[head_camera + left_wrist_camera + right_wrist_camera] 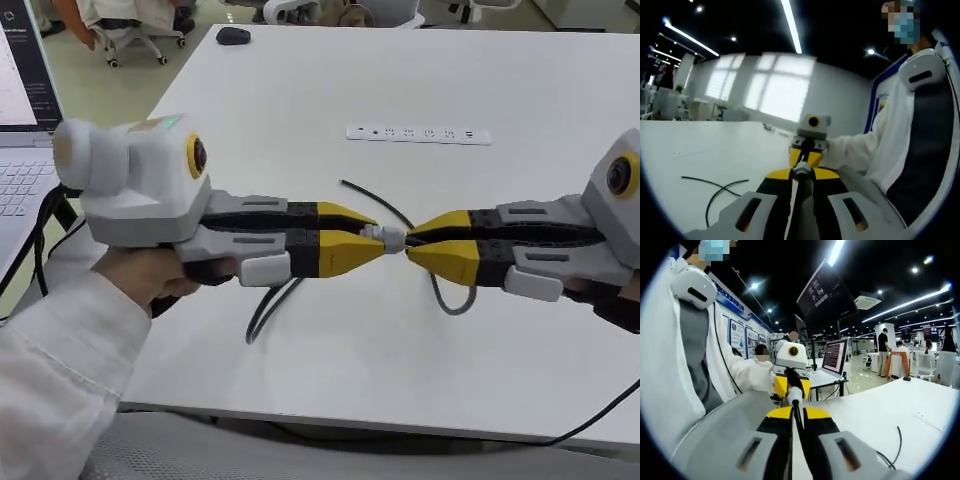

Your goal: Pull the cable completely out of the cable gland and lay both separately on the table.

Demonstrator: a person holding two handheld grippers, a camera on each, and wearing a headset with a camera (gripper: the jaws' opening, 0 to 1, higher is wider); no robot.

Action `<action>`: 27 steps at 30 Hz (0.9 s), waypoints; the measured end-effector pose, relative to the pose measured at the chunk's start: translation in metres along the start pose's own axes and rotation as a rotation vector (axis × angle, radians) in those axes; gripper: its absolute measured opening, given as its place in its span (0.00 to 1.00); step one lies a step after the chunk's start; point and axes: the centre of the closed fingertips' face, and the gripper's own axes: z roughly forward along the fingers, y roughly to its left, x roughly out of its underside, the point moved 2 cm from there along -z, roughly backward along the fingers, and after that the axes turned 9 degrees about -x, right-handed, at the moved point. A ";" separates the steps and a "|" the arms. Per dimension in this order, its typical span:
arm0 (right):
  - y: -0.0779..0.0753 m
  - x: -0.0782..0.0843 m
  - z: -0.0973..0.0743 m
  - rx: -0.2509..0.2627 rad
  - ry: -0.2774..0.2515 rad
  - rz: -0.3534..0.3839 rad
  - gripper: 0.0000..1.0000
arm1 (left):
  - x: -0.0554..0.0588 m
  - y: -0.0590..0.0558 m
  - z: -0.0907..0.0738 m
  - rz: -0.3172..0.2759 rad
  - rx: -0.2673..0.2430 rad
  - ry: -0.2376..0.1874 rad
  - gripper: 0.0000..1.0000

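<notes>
Left gripper [378,238] clamps cable gland [393,239]; right gripper [412,240] clamps cable [385,207].

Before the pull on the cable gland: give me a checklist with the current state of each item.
1. Left tool shut on the cable gland: ok.
2. Right tool shut at the gland's other end: ok. Whether it grips cable or gland body: cannot tell.
3. Tools tip to tip and in line for a straight pull: ok.
4. Cable out of the gland: not ok, it runs into it.
5. Cable slack lies loose on the table: ok.
6. Bare table to lay both parts apart: ok. The power strip sits well back.
</notes>
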 end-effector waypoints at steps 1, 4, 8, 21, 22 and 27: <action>0.002 0.002 0.001 -0.007 0.017 -0.016 0.06 | 0.000 -0.001 0.000 0.005 0.002 -0.004 0.16; 0.002 0.002 0.001 -0.002 0.013 -0.037 0.03 | -0.002 0.001 0.001 0.043 -0.024 -0.033 0.16; 0.001 -0.005 -0.001 0.001 -0.018 -0.050 0.02 | -0.008 0.001 0.003 0.129 -0.045 -0.094 0.17; 0.002 -0.016 -0.002 -0.014 -0.072 -0.047 0.02 | -0.001 -0.006 0.022 0.096 -0.001 -0.072 0.17; 0.002 -0.015 -0.002 -0.016 -0.072 -0.038 0.02 | -0.001 -0.006 0.022 0.091 -0.007 -0.076 0.17; 0.003 -0.011 -0.002 -0.019 -0.049 -0.039 0.02 | 0.000 -0.004 0.020 0.016 0.000 -0.066 0.17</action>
